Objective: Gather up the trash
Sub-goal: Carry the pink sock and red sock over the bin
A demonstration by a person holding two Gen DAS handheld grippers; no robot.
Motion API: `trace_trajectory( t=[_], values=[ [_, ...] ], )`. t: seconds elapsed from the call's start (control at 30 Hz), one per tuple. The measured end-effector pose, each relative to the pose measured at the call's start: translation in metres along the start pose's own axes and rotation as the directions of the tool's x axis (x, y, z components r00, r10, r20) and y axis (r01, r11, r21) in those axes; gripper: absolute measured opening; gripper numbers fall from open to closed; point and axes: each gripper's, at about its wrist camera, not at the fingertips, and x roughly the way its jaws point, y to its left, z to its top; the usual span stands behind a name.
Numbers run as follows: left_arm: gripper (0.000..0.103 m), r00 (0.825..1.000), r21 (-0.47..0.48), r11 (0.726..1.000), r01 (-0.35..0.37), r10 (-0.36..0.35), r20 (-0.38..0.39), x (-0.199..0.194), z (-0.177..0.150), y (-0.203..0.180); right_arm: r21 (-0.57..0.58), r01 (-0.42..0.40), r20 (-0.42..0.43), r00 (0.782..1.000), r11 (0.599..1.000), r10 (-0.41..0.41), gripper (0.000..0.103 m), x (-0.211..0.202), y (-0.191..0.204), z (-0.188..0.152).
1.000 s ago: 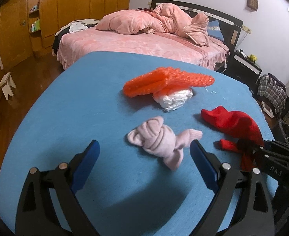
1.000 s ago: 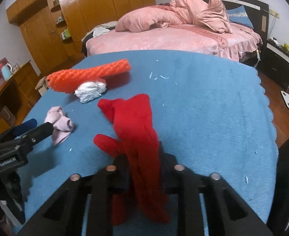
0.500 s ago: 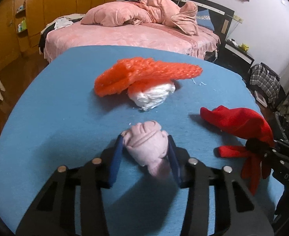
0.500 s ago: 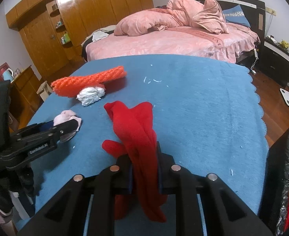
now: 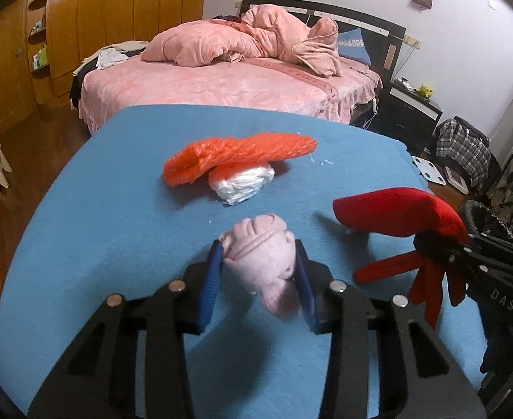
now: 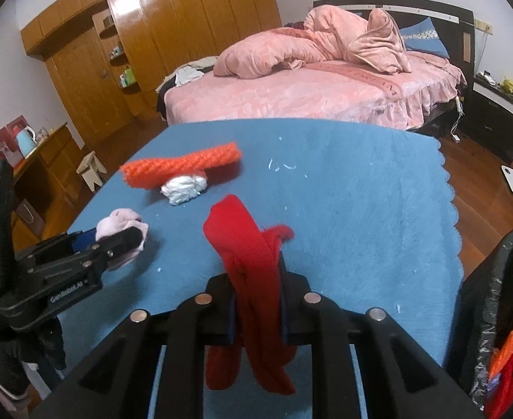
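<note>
Trash lies split between two grippers and a blue table [image 6: 361, 188] in a bedroom. At far left in the right wrist view, the left gripper [image 6: 117, 241] has its fingers pressed onto a balled pink sock [image 5: 261, 255], lifted clear of the cloth. Beyond it, toward the far left of the table, an orange net [image 5: 239, 155] rests with its long axis running left to right, its middle propped on a white wad [image 5: 244, 185] that touches it from below. White shreds [image 6: 284, 167] are scattered just right of the net's far end. Near centre, the right gripper [image 6: 256, 300] pinches a red cloth [image 6: 253, 262], which rises ahead of the fingers and droops below them. At the near right edge stands a bin [image 6: 493, 317] lined with a black bag, with orange and red items already inside it.

The coming move probably turns on that bin: it sits off the table's right side, just beside the right gripper and well apart from the left one. The red cloth looks set to go in first with a short swing to the right, while the pink sock would have to cross the table's near edge. Net and wad are left for later, ahead of both grippers and somewhat nearer the left.
</note>
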Motion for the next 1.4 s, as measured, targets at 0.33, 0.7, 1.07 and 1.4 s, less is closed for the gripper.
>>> trace_trajectory(
  t=[0.33,0.7,1.07,1.4],
  values=[
    [0.038,0.999,0.007,1.000,-0.001,0.000,0.053,-0.032,0.012,-0.024,0.009,-0.022,0.031,0.999,1.000,0.022,0.016,-0.032,-0.001,0.009],
    [0.038,0.995,0.046,0.998,0.031,-0.035,0.095,-0.057,0.019,-0.062,0.033,-0.010,0.100,0.995,0.999,0.007,0.016,-0.081,-0.016,0.015],
    [0.038,0.988,0.080,0.994,0.075,-0.085,0.126,-0.073,0.023,-0.107,0.075,0.060,0.161,0.984,0.995,-0.071,0.016,-0.131,-0.047,0.012],
    [0.038,0.978,0.144,0.978,0.151,-0.169,0.124,-0.081,0.019,-0.159,0.135,0.142,0.190,0.968,0.981,-0.166,0.016,-0.176,-0.090,-0.004]
  ],
)
